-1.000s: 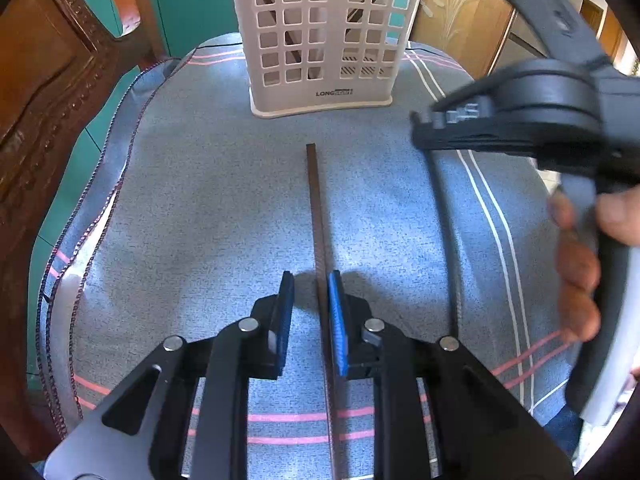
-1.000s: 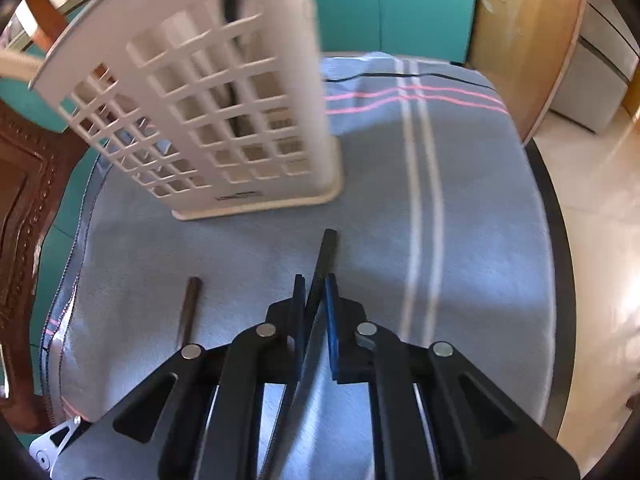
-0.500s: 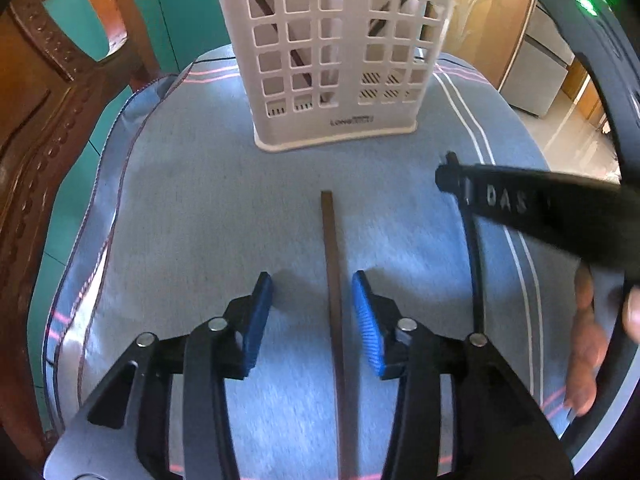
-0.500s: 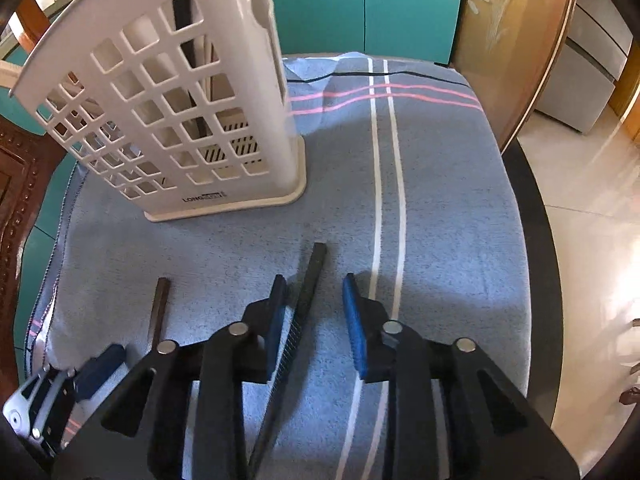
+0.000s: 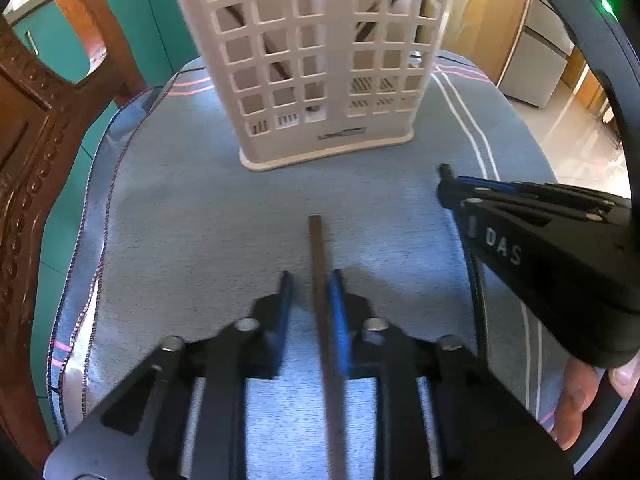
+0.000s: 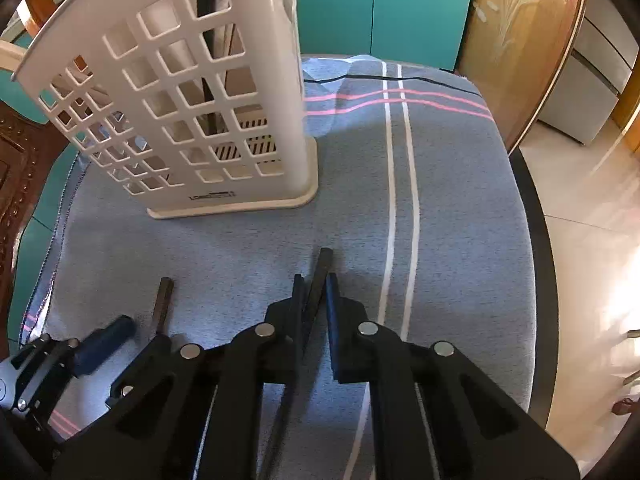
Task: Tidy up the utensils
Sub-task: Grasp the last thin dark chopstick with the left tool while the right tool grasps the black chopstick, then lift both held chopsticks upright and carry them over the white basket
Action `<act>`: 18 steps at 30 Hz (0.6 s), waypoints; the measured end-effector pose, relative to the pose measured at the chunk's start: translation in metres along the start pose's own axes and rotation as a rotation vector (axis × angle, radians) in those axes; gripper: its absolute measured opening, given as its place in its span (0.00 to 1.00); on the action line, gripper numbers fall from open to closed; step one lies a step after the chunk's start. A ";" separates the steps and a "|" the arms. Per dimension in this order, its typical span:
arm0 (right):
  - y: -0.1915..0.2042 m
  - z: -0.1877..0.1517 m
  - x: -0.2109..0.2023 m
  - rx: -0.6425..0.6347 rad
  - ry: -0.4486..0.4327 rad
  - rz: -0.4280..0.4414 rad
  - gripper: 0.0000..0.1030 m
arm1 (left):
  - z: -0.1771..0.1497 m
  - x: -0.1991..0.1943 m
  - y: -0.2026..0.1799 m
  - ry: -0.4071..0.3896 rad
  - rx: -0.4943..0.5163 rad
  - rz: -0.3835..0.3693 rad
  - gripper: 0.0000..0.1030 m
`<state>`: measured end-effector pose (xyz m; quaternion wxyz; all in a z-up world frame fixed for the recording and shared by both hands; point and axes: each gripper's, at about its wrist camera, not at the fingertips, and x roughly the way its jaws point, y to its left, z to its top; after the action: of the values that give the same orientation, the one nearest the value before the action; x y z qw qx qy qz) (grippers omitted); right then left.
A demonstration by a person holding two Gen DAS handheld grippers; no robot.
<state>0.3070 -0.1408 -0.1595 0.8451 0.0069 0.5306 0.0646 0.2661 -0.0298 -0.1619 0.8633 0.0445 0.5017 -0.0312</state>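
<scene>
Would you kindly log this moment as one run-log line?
left gripper: astride brown chopstick, unclosed | right gripper: shut on black chopstick | holder: upright

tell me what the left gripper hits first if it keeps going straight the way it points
Probably the white utensil basket: the left gripper points along the brown stick between its fingers, and the basket's base stands just beyond the stick's far end.

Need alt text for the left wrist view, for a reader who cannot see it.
The left gripper straddles a thin brown stick lying on a blue-grey cloth, its jaws a little apart. A white lattice basket stands beyond, and the right gripper reaches in from the right.
</scene>
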 end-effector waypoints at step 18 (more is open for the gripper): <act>-0.017 0.010 -0.134 -0.011 -0.340 0.295 0.07 | 0.011 -0.137 0.000 -0.317 -0.020 0.014 0.07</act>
<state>0.2603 -0.1728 -0.0369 0.9039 0.0906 0.3732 0.1884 0.2077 -0.0298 -0.0372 0.9322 0.0340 0.3593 -0.0268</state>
